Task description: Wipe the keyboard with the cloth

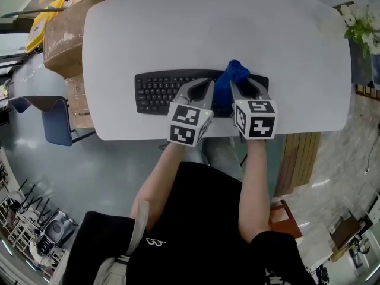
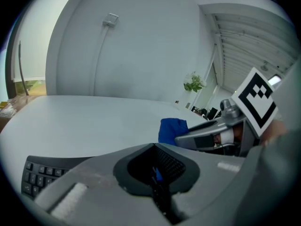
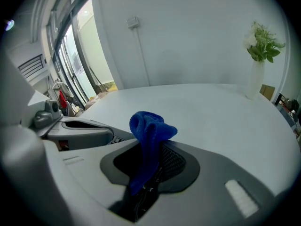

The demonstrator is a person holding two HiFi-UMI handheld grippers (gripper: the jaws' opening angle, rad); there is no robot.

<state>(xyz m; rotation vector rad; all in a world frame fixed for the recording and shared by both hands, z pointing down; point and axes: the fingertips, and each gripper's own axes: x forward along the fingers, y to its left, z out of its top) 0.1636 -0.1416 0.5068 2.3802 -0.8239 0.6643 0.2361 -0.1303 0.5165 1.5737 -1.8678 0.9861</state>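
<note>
A person's right gripper [image 3: 146,186] clamps a bunched blue cloth [image 3: 148,132] in its closed jaws over the right half of a black keyboard [image 1: 157,91] on a white counter [image 1: 208,34]. The left gripper [image 2: 157,185], jaws pressed together, sits just beside it over the keyboard's middle.
</note>
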